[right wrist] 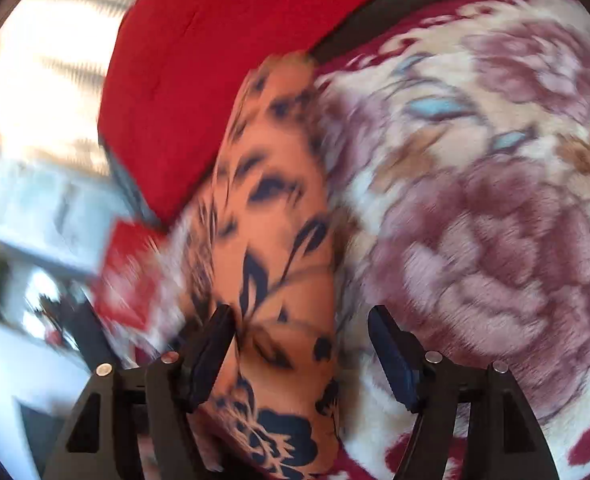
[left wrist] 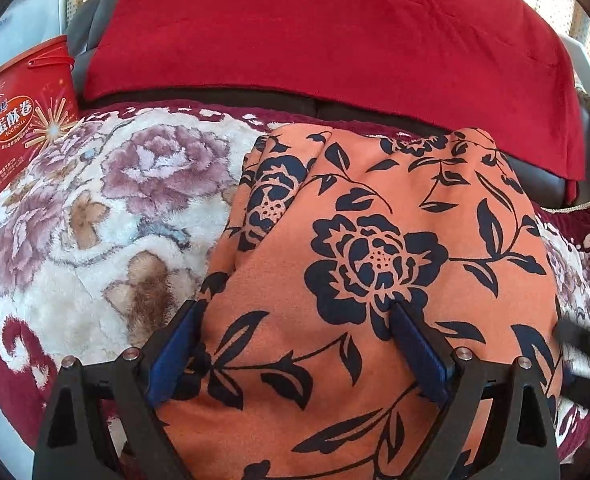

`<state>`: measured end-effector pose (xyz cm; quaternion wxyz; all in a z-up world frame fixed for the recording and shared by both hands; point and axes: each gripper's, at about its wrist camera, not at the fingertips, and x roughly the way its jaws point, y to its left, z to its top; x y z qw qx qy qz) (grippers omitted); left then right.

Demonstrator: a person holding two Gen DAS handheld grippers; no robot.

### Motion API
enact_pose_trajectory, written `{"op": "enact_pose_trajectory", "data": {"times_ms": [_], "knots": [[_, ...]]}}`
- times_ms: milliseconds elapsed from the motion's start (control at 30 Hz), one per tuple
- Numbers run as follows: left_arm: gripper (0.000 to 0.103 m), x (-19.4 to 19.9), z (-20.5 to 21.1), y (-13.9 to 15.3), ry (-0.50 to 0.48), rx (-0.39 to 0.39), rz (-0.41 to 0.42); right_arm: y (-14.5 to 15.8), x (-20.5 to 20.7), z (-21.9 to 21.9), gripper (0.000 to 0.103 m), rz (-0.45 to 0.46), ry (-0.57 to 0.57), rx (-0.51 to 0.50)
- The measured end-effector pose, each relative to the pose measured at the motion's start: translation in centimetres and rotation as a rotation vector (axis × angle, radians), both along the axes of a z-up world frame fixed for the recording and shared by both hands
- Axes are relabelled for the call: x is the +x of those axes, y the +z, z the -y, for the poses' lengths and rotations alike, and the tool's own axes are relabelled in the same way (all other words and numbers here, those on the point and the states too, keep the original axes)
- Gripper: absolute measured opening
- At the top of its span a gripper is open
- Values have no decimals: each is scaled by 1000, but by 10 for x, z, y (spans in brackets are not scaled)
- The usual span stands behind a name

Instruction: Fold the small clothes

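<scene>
An orange garment with a dark blue flower print lies folded on a plush floral blanket. My left gripper is open, its blue-padded fingers spread wide just above the garment's near part. In the right wrist view, which is blurred by motion, the same garment runs as a long strip from near to far. My right gripper is open over the garment's right edge, with the left finger over the cloth and the right finger over the blanket. The right gripper's dark tip shows in the left wrist view.
A red cloth drapes over a dark sofa back behind the garment; it also shows in the right wrist view. A red egg-roll tin stands at the far left on the blanket. Bright window and curtains lie beyond.
</scene>
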<state>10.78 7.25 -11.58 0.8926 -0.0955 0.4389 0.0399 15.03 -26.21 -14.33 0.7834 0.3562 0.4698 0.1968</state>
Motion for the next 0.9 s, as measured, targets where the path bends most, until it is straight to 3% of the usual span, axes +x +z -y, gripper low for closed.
{"op": "enact_pose_trajectory", "data": {"times_ms": [167, 200, 233, 267, 333, 367, 433, 467, 500, 533, 600, 633, 700, 767, 833, 900], "knots": [[96, 3, 0, -1, 7, -7, -8, 5, 36, -7, 74, 7, 46, 105], [96, 4, 0, -2, 8, -6, -7, 1, 46, -15, 66, -5, 69, 63], [96, 4, 0, -2, 9, -5, -7, -5, 52, -25, 41, -28, 84, -14], [96, 5, 0, -2, 11, -2, -10, -8, 55, -34, 42, -34, 99, -72], [96, 5, -1, -3, 8, -6, -11, 11, 46, -55, 39, 55, 109, -262], [96, 5, -1, -3, 5, -10, -11, 26, 37, -70, 39, 128, 118, -408], [96, 6, -2, -4, 5, -10, -15, 35, 31, -87, 39, 179, 147, -524], [96, 7, -3, -4, 8, -15, -15, 34, 33, -89, 42, 166, 151, -512], [96, 7, -2, -4, 11, -16, -14, 31, 40, -80, 46, 123, 140, -420], [96, 7, -2, -4, 10, -17, -13, 28, 46, -68, 60, 82, 111, -330], [96, 6, -1, -4, 10, -13, -11, 20, 57, -42, 78, 30, 7, -156], [96, 7, -1, -4, 10, -14, -12, 17, 60, -35, 79, 23, -22, -111], [96, 6, -1, -4, 12, -14, -11, 11, 72, -32, 79, -1, -28, -45], [96, 7, -1, -3, 11, -8, -10, 3, 84, -41, 78, -32, 8, -43], [96, 7, -1, -4, 10, -7, -9, 2, 89, -59, 43, -11, 75, -155], [96, 7, -1, -4, 10, -7, -11, 17, 80, -83, 40, 67, 93, -320]]}}
